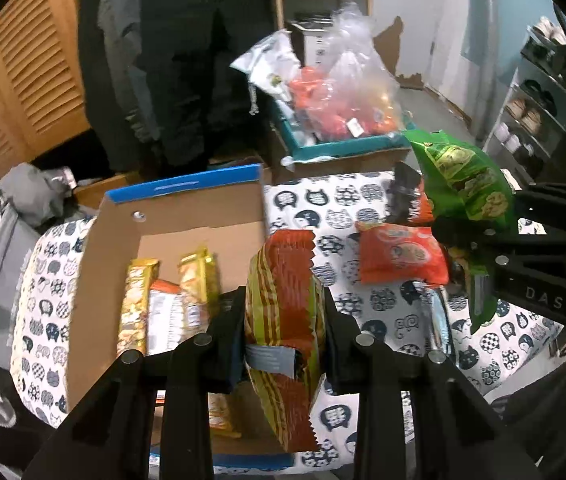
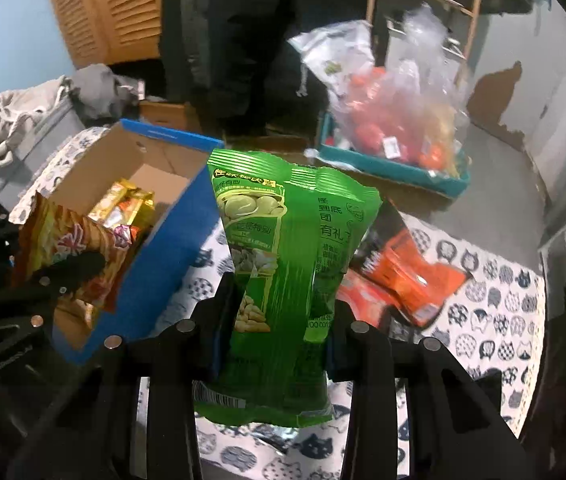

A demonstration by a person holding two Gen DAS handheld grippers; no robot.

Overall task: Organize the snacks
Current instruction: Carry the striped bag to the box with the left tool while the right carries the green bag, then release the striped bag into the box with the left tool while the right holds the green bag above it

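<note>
Left gripper (image 1: 285, 332) is pinching a red and yellow striped snack bag (image 1: 283, 320), held at the right wall of the cardboard box (image 1: 187, 224), where gold packets (image 1: 199, 276) already lie. Right gripper (image 2: 279, 336) is clamped on a green snack bag (image 2: 283, 264) (upright, over the cat-print surface (image 2: 495, 312)). Orange packets (image 2: 407, 276) lie on the surface to the right, near the far edge.

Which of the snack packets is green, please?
The green packet, held upright in the right gripper. The left gripper's packet is red and yellow.
</note>
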